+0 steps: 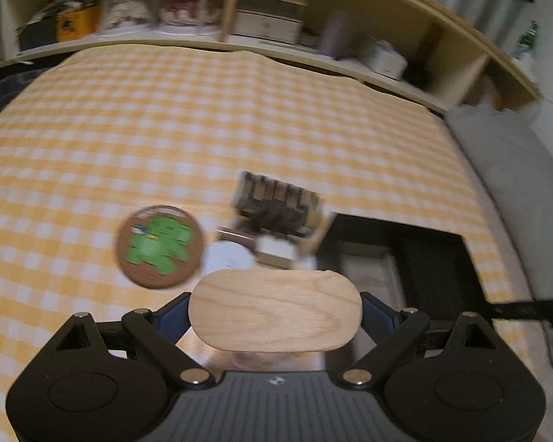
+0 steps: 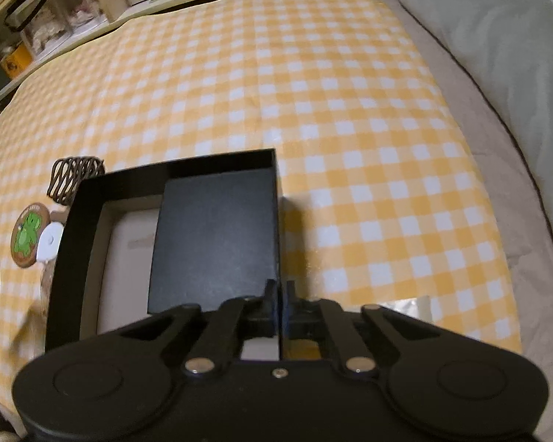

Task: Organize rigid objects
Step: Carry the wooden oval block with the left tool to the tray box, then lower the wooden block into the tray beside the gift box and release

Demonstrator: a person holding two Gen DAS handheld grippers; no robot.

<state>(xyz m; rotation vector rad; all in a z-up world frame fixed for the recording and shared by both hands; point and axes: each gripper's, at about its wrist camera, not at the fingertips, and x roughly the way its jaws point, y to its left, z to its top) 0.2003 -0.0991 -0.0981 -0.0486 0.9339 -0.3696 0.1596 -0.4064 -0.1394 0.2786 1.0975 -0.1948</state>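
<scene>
Wooden oval piece (image 1: 274,309) clamped in our left tongs (image 1: 274,315) shows only in the left view, right view alone shows our right tongs (image 2: 279,289) pinched shut on the black box's (image 2: 70,228) near wall.

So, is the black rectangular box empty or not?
Not empty. The black rectangular box is open-topped, with a black flat block and a white piece inside.

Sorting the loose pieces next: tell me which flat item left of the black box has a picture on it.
The round brown coaster, printed with a green cartoon figure; the white disc beside it is plain.
</scene>
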